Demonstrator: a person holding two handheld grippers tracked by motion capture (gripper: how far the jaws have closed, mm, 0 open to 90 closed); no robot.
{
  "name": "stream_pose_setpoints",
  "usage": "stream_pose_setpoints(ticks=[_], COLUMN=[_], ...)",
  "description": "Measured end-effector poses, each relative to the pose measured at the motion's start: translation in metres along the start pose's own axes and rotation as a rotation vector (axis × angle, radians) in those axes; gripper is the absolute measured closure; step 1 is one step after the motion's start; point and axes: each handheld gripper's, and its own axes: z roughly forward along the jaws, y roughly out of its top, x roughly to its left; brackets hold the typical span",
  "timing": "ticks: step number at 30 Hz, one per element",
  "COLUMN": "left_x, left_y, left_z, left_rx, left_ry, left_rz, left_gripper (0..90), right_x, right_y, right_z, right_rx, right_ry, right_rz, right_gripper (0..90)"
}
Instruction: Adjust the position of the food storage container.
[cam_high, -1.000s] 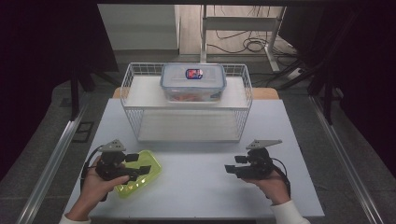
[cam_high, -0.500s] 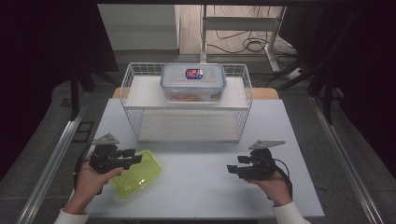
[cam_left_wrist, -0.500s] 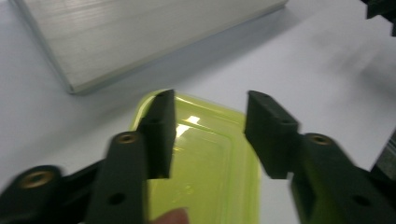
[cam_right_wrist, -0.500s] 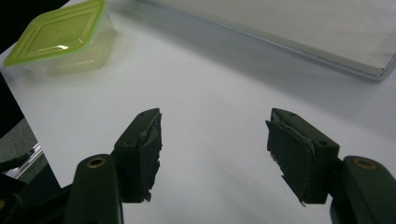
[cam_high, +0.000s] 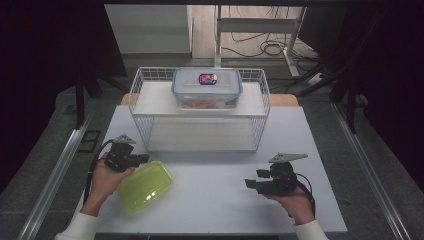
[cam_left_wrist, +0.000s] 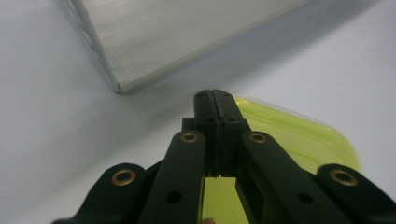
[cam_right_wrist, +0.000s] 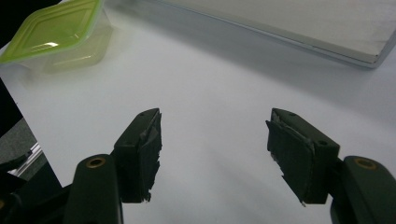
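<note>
Since our left gripper has just clenched its fingers tight — nothing caught between them, the tips meeting just above the green-lidded container — we judge the pick-up is only starting. That container sits on the counter in front of the wire basket, off its left corner, and nothing lifts it yet. Our right gripper waits with fingers released, well apart from the basket's right end, so moving the container is all left to do.
</note>
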Motion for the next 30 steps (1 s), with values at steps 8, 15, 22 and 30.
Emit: stream_pose_setpoints(ticks=[8,15,22,30], left_x=[0.005,0.002,-0.017,-0.036], left_y=[0.004,0.004,0.008,0.012], left_z=[0.02,0.025,0.031,0.033], left_rx=[0.077,0.086,0.094,0.089], left_ry=[0.017,0.014,-0.019,-0.036], left_rz=[0.023,0.028,0.066,0.119], left_gripper=[89.9,89.9,90.0,89.9], right_x=[-0.001,0.0,-0.002,-0.001], right_y=[-0.002,-0.003,-0.004,-0.003], right_z=[0.003,-0.001,-0.001,-0.002], right_rx=[0.011,-0.001,-0.001,-0.003], right_ry=[-0.002,-0.013,-0.018,-0.02], right_rz=[0.001,0.002,0.004,0.002], right_gripper=[34.5,34.2,34.0,33.8])
